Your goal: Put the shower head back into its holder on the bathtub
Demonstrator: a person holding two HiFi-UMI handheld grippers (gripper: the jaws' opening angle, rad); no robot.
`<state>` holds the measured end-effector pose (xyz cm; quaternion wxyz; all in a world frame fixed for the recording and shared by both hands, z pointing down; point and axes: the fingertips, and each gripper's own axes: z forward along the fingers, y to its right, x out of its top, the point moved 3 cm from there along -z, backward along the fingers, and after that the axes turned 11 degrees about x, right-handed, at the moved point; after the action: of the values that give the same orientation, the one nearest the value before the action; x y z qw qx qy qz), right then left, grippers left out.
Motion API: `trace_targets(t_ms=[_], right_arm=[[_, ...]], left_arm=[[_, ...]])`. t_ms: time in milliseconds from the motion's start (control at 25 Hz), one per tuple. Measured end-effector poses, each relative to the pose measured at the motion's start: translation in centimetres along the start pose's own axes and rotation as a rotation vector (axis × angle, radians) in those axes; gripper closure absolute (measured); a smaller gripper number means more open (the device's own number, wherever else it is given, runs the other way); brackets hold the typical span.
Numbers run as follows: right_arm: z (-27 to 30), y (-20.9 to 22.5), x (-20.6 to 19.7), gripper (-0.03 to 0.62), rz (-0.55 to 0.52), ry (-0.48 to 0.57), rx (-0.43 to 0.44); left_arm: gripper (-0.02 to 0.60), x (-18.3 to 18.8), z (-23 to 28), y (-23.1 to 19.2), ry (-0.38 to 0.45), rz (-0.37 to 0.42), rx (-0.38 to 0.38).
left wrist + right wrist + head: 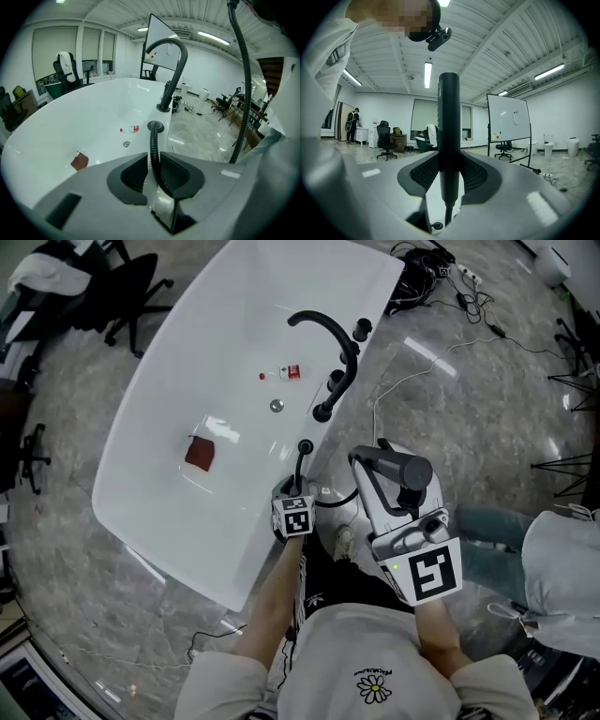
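Note:
The white bathtub [141, 427] has a black arched faucet [328, 334] and a small round black holder [305, 446] on its near rim. From that holder [155, 125] a ribbed black hose [153, 145] runs back between the pads of my left gripper [152, 161]. It rests against the right pad, with a sliver of gap on the left, so the left gripper [292, 498] is open. My right gripper [449, 171] is shut on the black shower head [449, 122], held upright and off to the right of the tub [403, 468].
Inside the tub lie a red-brown rag [199, 454], a small bottle [286, 373] and the drain [277, 406]. Black knobs [362, 330] flank the faucet. Cables [450, 277] trail over the marble floor, office chairs [122, 287] stand at the far left, and another person [562, 559] is at the right.

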<state>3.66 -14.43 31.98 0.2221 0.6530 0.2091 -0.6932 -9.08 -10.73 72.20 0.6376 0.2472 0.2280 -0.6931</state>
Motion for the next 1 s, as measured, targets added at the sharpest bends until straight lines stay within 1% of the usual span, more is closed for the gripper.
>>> trace_targets(t_ms=[120, 240, 360, 440, 560, 680, 760, 880, 920, 1000], right_arm=[[0.0, -0.4, -0.2, 0.457, 0.005, -0.005, 0.012], [-0.1, -0.7, -0.2, 0.457, 0.003, -0.01, 0.023], [-0.1, -0.4, 0.1, 0.457, 0.001, -0.002, 0.021], [0.1, 0.0, 0.5, 0.457, 0.003, 0.005, 0.012], [0.7, 0.4, 0.8, 0.457, 0.006, 0.011, 0.002], [1.2, 0.4, 0.8, 0.457, 0.012, 0.02, -0.001], [1.6, 0.6, 0.7, 0.457, 0.018, 0.02, -0.009], [2.3, 1.1, 0.2, 0.457, 0.032, 0.002, -0.025], [2.6, 1.3, 0.0, 0.457, 0.036, -0.006, -0.032], [3.2, 1.5, -0.4, 0.457, 0.041, -0.017, -0.045]], left_arm=[[0.497, -1.0, -0.3, 0.5, -0.022, -0.016, -0.008], [0.523, -1.2, -0.5, 0.8, -0.011, -0.024, -0.025], [0.525, 0.5, -0.2, 0.0, 0.022, -0.029, -0.009], [0.525, 2.4, 0.3, -0.4, 0.037, -0.017, -0.007], [0.523, 4.6, 1.1, -0.8, 0.028, 0.032, -0.01], [0.523, 5.5, 2.1, -1.1, 0.002, 0.098, -0.014], [0.522, 5.8, 2.6, -0.9, -0.018, 0.157, -0.029], [0.522, 5.7, 2.8, 0.5, -0.052, 0.259, -0.078], [0.521, 5.5, 2.9, 1.0, -0.06, 0.276, -0.092], [0.52, 5.2, 3.3, 1.5, -0.073, 0.266, -0.108]])
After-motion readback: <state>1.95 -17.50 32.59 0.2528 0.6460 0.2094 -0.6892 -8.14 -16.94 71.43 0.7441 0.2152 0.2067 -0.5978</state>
